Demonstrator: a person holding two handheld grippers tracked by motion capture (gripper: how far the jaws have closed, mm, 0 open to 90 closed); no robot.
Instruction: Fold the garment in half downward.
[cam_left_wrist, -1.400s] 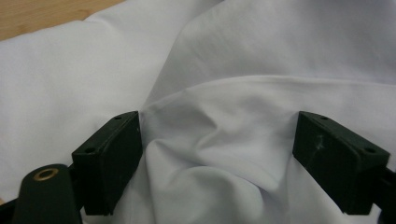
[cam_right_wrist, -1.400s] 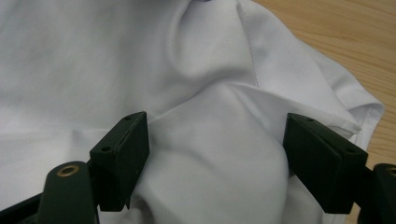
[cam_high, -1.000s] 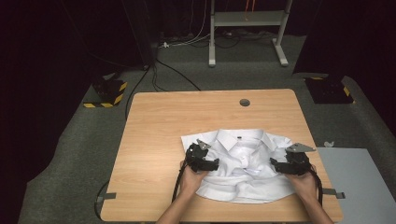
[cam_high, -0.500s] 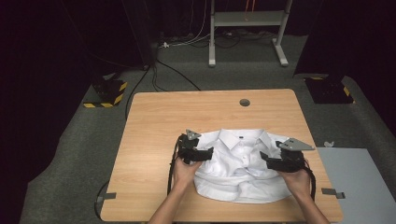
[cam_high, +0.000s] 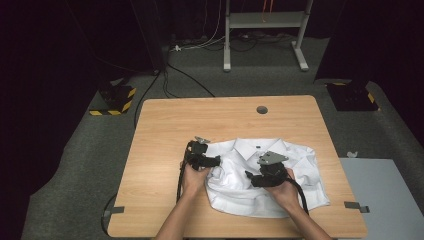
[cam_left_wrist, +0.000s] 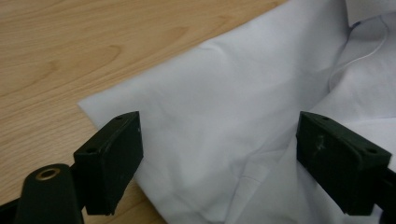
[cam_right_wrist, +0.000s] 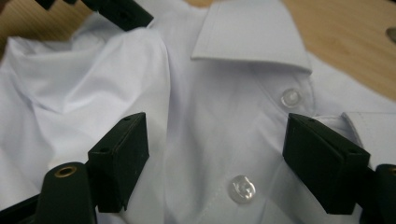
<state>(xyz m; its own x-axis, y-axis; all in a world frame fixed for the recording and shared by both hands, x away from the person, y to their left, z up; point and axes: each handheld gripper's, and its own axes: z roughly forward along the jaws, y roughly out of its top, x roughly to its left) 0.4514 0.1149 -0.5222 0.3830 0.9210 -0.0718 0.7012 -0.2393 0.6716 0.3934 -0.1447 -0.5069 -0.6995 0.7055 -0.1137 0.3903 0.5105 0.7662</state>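
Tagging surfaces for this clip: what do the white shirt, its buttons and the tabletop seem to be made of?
White shirt: thin woven cloth, probably cotton or a blend, matte; it creases softly and the collar holds a crisp edge.
Buttons: clear or pale plastic, glossy, going by the glints.
Tabletop: wood or wood-look laminate, smooth and satin; the grain shows, but the look leaves it open which.

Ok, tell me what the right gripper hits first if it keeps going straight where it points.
Most likely the white shirt: the right gripper has open jaws aimed at its buttoned front just below the collar. How near it is cannot be judged.
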